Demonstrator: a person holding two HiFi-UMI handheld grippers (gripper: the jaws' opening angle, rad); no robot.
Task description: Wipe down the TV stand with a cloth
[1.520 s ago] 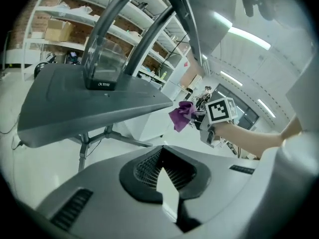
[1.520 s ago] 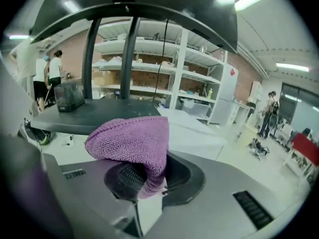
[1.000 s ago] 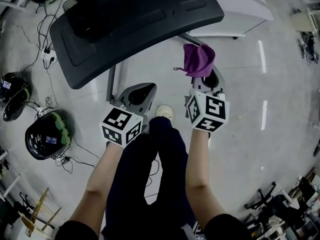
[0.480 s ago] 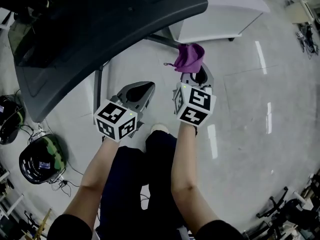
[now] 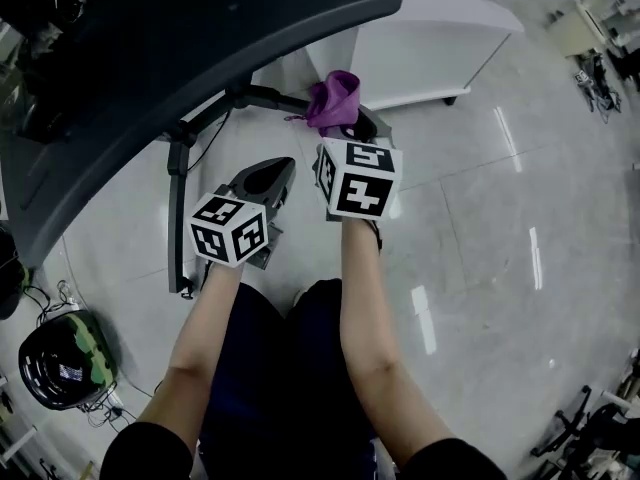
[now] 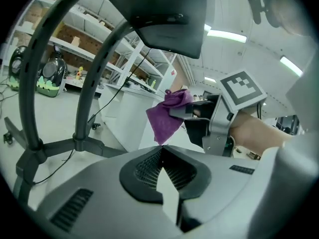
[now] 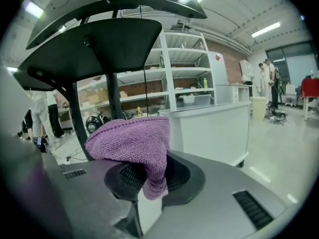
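Note:
My right gripper [image 5: 345, 128] is shut on a purple knitted cloth [image 5: 333, 101], which bunches over its jaws [image 7: 149, 183] and droops between them; the cloth [image 7: 132, 143] hides the fingertips. The cloth hangs just by the TV stand's dark grey leg bar [image 5: 262, 96], below the big dark screen [image 5: 200, 38]. My left gripper [image 5: 265, 180] is shut with nothing in it, left of and slightly behind the right. In the left gripper view its jaws [image 6: 162, 151] meet, with the cloth [image 6: 167, 116] and the right gripper [image 6: 214, 118] beyond. The stand's curved post [image 6: 94, 83] rises at left.
A white cabinet [image 5: 420, 58] stands right behind the stand, and shows again as a counter [image 7: 209, 128] in the right gripper view. A black and green helmet [image 5: 65, 368] and cables lie on the floor at left. Shelving [image 7: 184, 68] lines the far wall. People stand far right [image 7: 271, 83].
The view and both grippers have moved forward under the screen. The right gripper has carried the cloth up to the stand's leg bar; the left has followed, still shut.

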